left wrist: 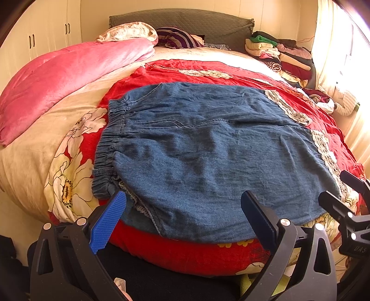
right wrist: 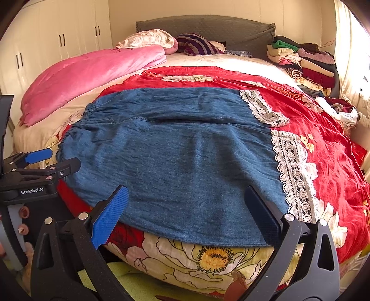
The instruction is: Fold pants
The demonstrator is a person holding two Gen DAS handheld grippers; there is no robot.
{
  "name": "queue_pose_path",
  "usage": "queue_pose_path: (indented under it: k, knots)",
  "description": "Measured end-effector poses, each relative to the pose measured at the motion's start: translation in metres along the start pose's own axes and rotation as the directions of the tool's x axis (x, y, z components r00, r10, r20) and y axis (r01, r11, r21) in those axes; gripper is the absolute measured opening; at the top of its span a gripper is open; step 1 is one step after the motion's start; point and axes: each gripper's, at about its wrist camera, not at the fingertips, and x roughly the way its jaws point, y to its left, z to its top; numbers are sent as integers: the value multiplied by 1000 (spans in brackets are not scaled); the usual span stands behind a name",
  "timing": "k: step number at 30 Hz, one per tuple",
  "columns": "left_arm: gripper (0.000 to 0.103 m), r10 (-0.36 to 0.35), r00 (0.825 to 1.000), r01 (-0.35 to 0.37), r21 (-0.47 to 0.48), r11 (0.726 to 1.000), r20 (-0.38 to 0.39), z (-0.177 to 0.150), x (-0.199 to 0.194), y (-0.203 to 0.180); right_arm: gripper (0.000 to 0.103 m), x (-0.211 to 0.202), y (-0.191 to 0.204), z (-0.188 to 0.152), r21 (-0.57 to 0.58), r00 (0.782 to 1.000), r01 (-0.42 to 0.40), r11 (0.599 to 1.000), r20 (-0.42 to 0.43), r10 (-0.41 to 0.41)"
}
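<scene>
Pants: the blue denim pants [left wrist: 208, 148] lie spread flat on the bed, on top of a red flowered cover [left wrist: 185, 69]. The elastic waistband [left wrist: 108, 143] is on the left side and the two leg ends with white lace trim [left wrist: 323, 148] are on the right side. One leg lies over the other, and the near edge of the cloth reaches the near border of the bed.

Left gripper: my left gripper [left wrist: 183, 208] hangs over the near edge of the pants, close to the waistband end. Its fingers [left wrist: 108, 220] are spread wide apart and nothing is between them. I cannot tell if the tips touch the cloth.

Right gripper: my right gripper [right wrist: 186, 206] hangs over the near edge too, more toward the lace end. Its fingers [right wrist: 111, 215] are also spread wide and hold nothing. In the left wrist view the right gripper shows at the right border, near the lace.

Bed: a pink quilt [left wrist: 69, 76] lies folded along the far left side. A pale flowered pillow [left wrist: 129, 31] and a striped pillow [left wrist: 178, 37] rest against the grey headboard [left wrist: 185, 20].

Other things: a pile of folded clothes [left wrist: 279, 53] stands at the far right corner of the bed, next to a bright curtain [left wrist: 333, 46]. White wardrobe doors [right wrist: 57, 41] are behind the bed on the left.
</scene>
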Motion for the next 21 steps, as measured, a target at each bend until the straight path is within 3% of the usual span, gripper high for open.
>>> queue_pose_path:
  k: [11, 21]
  knots:
    - [99, 27, 1000, -27, -52, 998, -4, 14, 11, 22, 95, 18, 9, 33, -41, 999, -40, 998, 15, 40]
    - [99, 49, 998, -53, -128, 990, -29, 40, 31, 64, 95, 59, 19, 76, -47, 985, -167, 985, -40, 165]
